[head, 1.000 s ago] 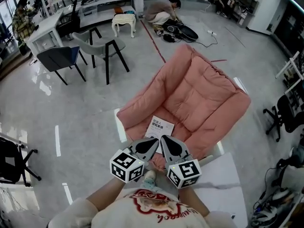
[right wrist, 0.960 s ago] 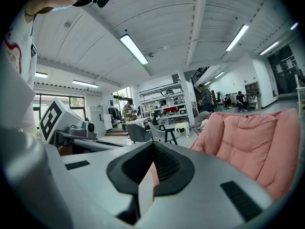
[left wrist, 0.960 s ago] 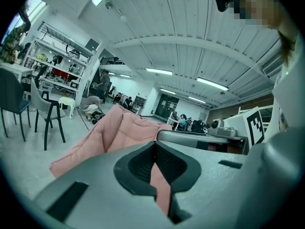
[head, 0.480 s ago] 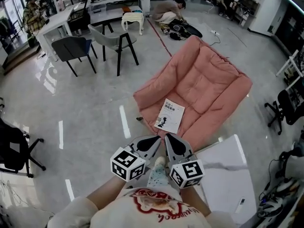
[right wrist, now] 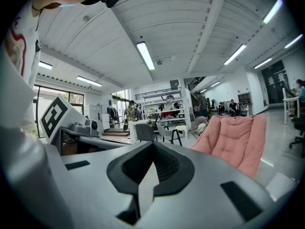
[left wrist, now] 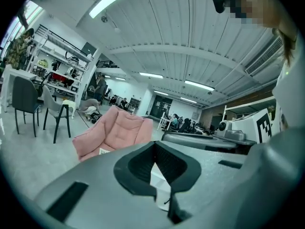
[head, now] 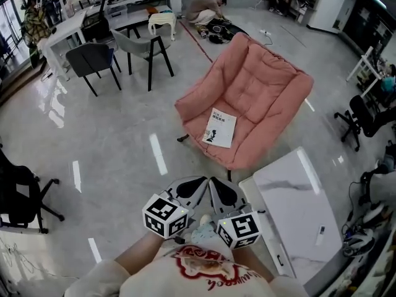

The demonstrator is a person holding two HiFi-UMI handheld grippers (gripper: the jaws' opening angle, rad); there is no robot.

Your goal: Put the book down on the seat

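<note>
Reading both sets of fingers as fully closed and empty: left gripper (head: 194,187) and right gripper (head: 219,189) sit side by side, close to the person's chest. I see the book (head: 220,127) lying flat on the pink chair (head: 263,91) seat, well apart from both. A white tabletop (head: 297,206) stands beside the chair.

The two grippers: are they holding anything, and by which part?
Nothing. The left gripper and right gripper are shut, empty; the book lies on the pink chair.

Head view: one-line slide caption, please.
White book lies on the pink armchair seat; left gripper and right gripper both shut and empty.
</note>
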